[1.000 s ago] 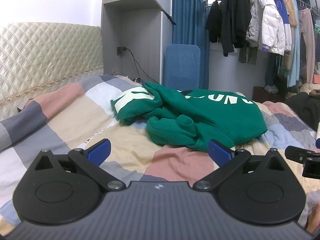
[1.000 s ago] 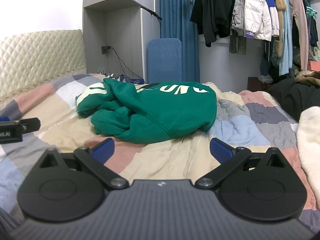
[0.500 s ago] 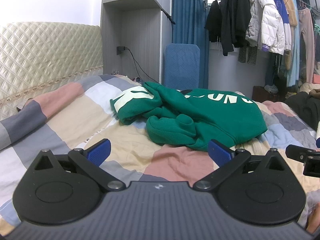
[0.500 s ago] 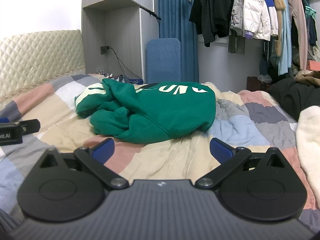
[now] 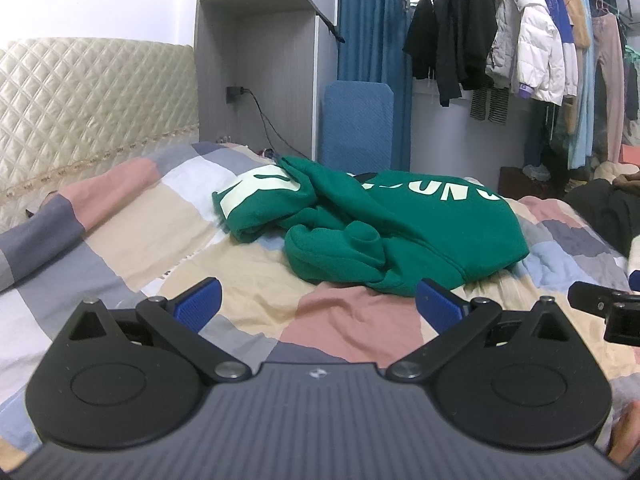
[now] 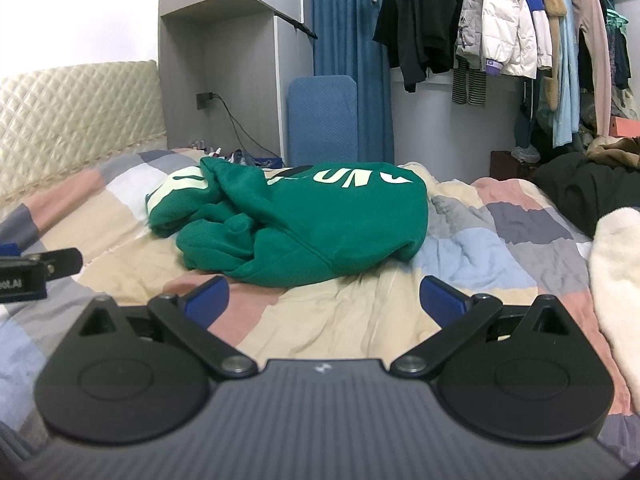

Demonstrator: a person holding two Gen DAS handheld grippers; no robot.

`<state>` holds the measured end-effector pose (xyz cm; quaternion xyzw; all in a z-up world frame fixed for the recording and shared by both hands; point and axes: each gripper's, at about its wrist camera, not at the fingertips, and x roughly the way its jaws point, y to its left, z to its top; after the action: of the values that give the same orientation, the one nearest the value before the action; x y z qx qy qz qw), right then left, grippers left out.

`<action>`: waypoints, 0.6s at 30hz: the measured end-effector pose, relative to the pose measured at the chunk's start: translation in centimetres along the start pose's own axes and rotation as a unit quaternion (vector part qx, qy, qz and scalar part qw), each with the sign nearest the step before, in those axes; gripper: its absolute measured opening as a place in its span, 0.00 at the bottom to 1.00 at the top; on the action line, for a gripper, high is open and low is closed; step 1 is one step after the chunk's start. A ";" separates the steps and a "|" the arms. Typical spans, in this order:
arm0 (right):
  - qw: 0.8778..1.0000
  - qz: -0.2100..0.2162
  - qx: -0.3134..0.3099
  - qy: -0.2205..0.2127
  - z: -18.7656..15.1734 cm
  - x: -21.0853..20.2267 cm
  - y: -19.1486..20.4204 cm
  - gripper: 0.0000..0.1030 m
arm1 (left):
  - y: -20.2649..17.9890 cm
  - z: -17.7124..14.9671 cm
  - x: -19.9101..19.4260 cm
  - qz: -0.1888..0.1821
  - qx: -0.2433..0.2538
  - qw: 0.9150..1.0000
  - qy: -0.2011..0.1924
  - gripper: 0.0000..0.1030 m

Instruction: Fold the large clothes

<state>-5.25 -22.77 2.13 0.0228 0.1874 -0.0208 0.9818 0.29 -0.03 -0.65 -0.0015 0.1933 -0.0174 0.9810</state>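
A green hoodie (image 5: 380, 224) with white lettering lies crumpled in a heap on the patchwork bedspread (image 5: 120, 232); it also shows in the right wrist view (image 6: 304, 224). My left gripper (image 5: 318, 304) is open and empty, hovering over the bed just short of the hoodie's near edge. My right gripper (image 6: 324, 300) is open and empty too, a little before the hoodie's hem. Each gripper shows at the edge of the other's view: the right one (image 5: 604, 308) and the left one (image 6: 36, 268).
A quilted headboard (image 5: 88, 104) stands at the left. A grey cabinet (image 5: 256, 60), blue curtain and a blue padded board (image 5: 358, 124) are behind the bed. A rack of hanging clothes (image 5: 520, 52) fills the right. Dark clothing (image 6: 588, 192) and a white fleece (image 6: 616, 280) lie at the bed's right.
Both grippers have crept slightly closer to the hoodie, the right one tilting a little. Their fingers stay open. The hoodie has not moved.
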 end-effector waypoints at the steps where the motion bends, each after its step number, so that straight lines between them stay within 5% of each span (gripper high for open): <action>1: 1.000 0.001 0.001 0.000 0.0 0.0 0.0 1.00 | 0.0 0.0 0.0 0.002 0.001 1.000 -0.001 1.00; 18: 1.000 0.005 -0.003 0.007 0.2 0.3 0.2 1.00 | 0.0 0.3 0.1 0.002 0.005 1.000 -0.017 1.00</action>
<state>-4.86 -22.55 2.20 0.0210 0.1938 -0.0157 0.9807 0.51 -0.06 -0.45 0.0040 0.1770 -0.0161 0.9841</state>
